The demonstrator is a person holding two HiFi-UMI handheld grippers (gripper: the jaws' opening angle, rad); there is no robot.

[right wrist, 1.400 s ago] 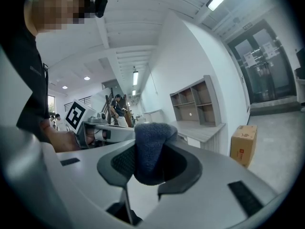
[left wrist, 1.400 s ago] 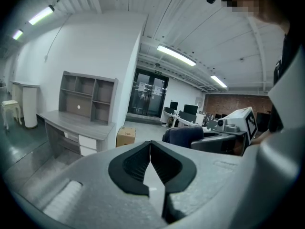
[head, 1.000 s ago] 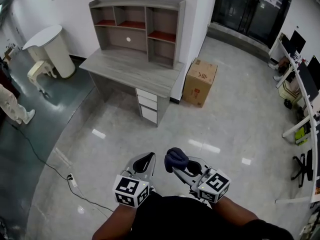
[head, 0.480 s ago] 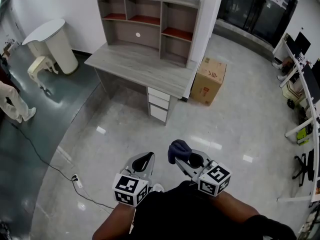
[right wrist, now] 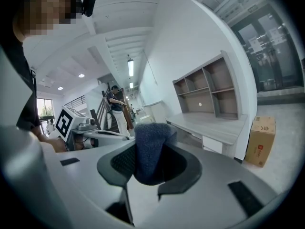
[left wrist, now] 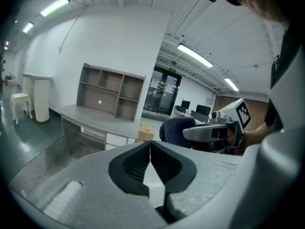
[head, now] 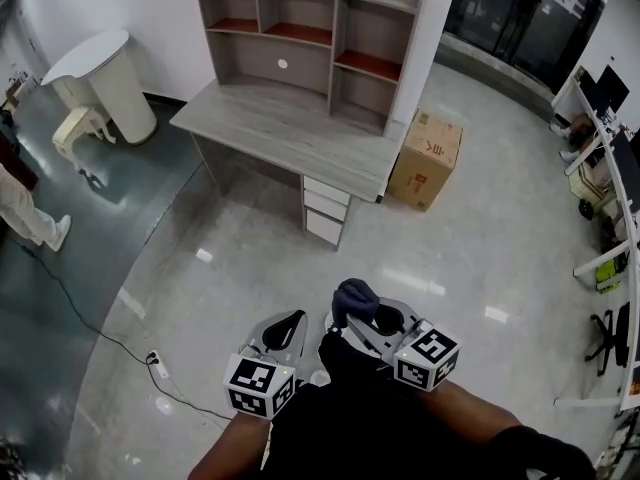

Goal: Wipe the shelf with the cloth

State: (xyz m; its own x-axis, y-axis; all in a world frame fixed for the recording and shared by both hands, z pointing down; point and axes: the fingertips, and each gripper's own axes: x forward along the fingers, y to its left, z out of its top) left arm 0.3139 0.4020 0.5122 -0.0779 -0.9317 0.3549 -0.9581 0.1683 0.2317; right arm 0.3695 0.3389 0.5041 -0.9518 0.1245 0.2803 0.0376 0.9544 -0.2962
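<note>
A grey desk with a shelf unit (head: 310,28) of several cubbies stands against the white wall, far ahead of both grippers; it also shows in the left gripper view as the shelf unit (left wrist: 108,92) and in the right gripper view as the shelf unit (right wrist: 209,89). My right gripper (head: 352,313) is shut on a dark blue cloth (head: 354,298), bunched between its jaws, cloth (right wrist: 149,149). My left gripper (head: 284,326) is shut with nothing in it, jaws touching, left gripper (left wrist: 150,163). Both are held low near the person's body.
A cardboard box (head: 428,160) sits on the floor right of the desk. A white cabinet (head: 105,83) and small stool (head: 78,138) stand at left. A power cable (head: 90,323) runs across the glossy floor. A person's leg (head: 25,213) shows at the left edge. Office desks (head: 610,168) line the right.
The desk and shelf have come closer and shifted rightward in the head view as the person walks toward them. Both grippers keep their pose; the cloth stays held.
</note>
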